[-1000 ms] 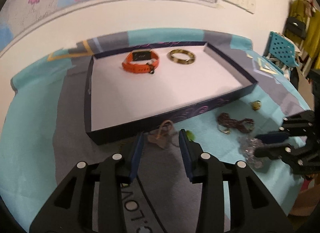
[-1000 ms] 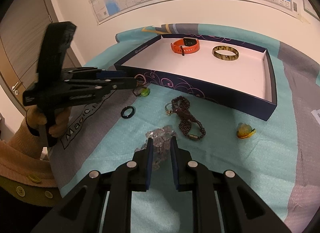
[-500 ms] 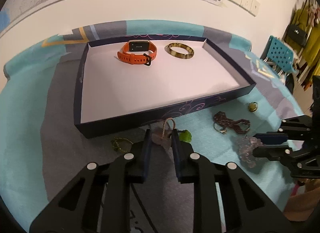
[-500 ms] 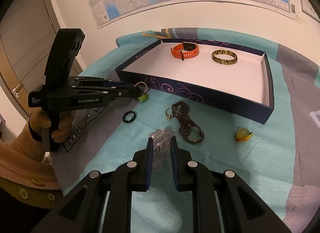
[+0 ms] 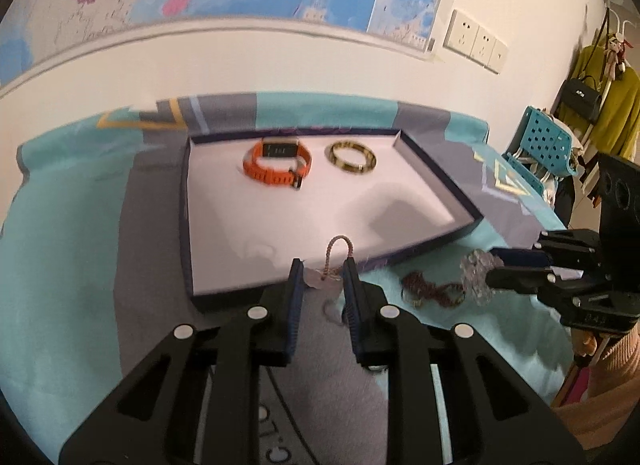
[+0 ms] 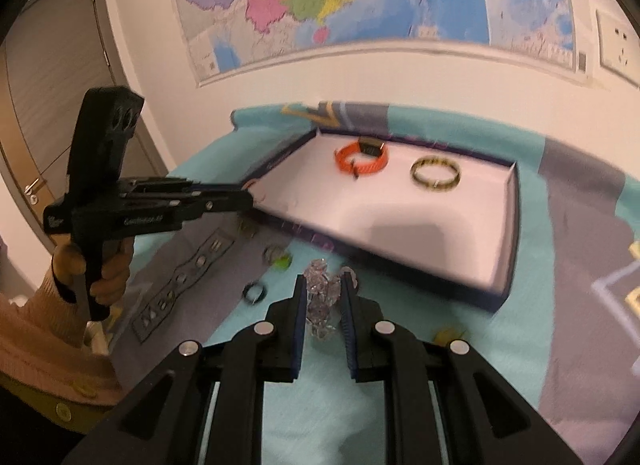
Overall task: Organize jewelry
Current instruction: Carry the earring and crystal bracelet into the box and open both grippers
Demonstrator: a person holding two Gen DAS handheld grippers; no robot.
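Both grippers have lifted: left gripper pinching the pendant, right gripper the crystal bracelet, tray just ahead of both.

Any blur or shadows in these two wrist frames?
Left wrist: mild motion blur on the navy tray's rim; soft grey shadow on its white floor. Right wrist: heavier smear on that rim and the small black ring. Both: fisheye bends the wall line.

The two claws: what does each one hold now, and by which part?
Left claw: a pale pink pendant, pinched at its body, cord loop free above. Right claw: a clear crystal bracelet, pinched across its beads.
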